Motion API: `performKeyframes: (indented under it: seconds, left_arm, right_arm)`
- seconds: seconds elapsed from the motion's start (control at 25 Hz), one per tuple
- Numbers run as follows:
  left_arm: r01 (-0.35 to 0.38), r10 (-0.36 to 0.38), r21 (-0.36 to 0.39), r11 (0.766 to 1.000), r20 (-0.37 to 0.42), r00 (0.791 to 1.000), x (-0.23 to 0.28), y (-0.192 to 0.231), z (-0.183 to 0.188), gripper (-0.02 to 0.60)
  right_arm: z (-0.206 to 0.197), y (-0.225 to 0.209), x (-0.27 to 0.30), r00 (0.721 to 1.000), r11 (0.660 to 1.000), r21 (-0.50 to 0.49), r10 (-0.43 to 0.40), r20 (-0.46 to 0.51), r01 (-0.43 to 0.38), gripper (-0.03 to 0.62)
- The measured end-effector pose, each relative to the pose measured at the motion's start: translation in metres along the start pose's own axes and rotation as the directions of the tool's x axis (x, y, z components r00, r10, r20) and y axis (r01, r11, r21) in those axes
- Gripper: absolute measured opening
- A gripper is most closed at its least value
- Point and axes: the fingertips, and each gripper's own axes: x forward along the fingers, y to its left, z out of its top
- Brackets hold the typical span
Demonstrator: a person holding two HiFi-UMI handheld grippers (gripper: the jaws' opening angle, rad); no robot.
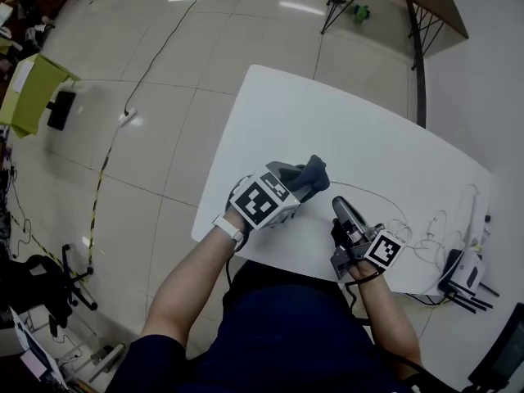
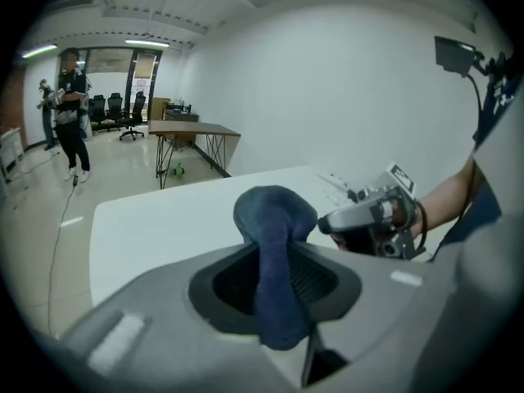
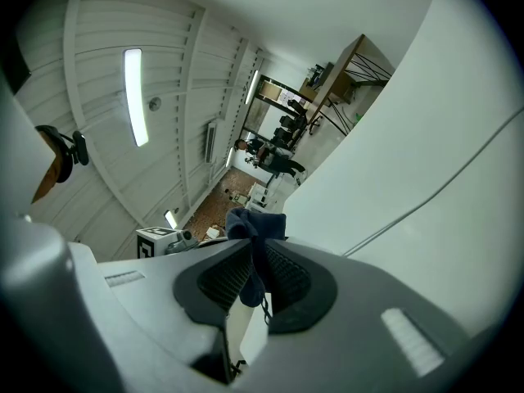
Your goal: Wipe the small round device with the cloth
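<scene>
The left gripper [image 2: 274, 278] holds the cloth [image 2: 274, 219], a dark blue one. Its jaws are closed on the middle of the fabric. One wad bulges out past the fingertips toward 12 o'clock in the left gripper view, and a shorter end hangs toward 6 o'clock, on the camera side.

In the head view this gripper is above the near edge of the white table [image 1: 327, 121], and the wad points to about 2 o'clock. The right gripper [image 1: 338, 205] is at 4 o'clock from it and aims to 11 o'clock, with its tip just beside the wad.

The right jaws stand narrow, with a thin dark piece [image 3: 252, 281] pinched between the pads and a fine cord [image 3: 264, 303] dangling under it (seen only on edge, so I cannot tell if this is the small round device). A thin cable [image 1: 385, 199] lies on the table at 3 o'clock from the cloth.
</scene>
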Motion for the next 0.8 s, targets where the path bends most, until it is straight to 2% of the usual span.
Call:
performKeyframes:
  seconds: [0.16,0.28,0.4,0.56,0.8]
  left_arm:
    - [-0.044,0.045,0.019,0.999,-0.036,0.998,0.003,0.023,0.0,0.098]
    - [-0.067,0.067,0.003,0.998,-0.046,0.997,0.005,0.043,0.0,0.098]
    - [-0.064,0.062,-0.03,0.998,-0.054,0.997,0.012,0.058,-0.001,0.098]
    - [-0.024,0.018,-0.099,0.995,-0.06,0.998,0.018,0.065,-0.003,0.098]
    - [-0.04,0.029,-0.206,0.978,-0.054,0.998,0.032,0.087,-0.021,0.098]
  right_arm:
    - [0.005,-0.009,-0.005,0.999,1.0,0.011,-0.028,0.021,0.027,0.057]
    - [0.006,-0.014,-0.007,0.999,0.999,0.025,-0.044,0.031,0.043,0.057]
    - [0.005,-0.017,-0.005,0.998,0.998,0.037,-0.05,0.034,0.049,0.057]
    - [0.006,-0.021,-0.004,0.998,0.998,0.045,-0.05,0.033,0.048,0.057]
    - [0.005,-0.027,-0.005,0.997,0.997,0.043,-0.071,0.026,0.07,0.057]
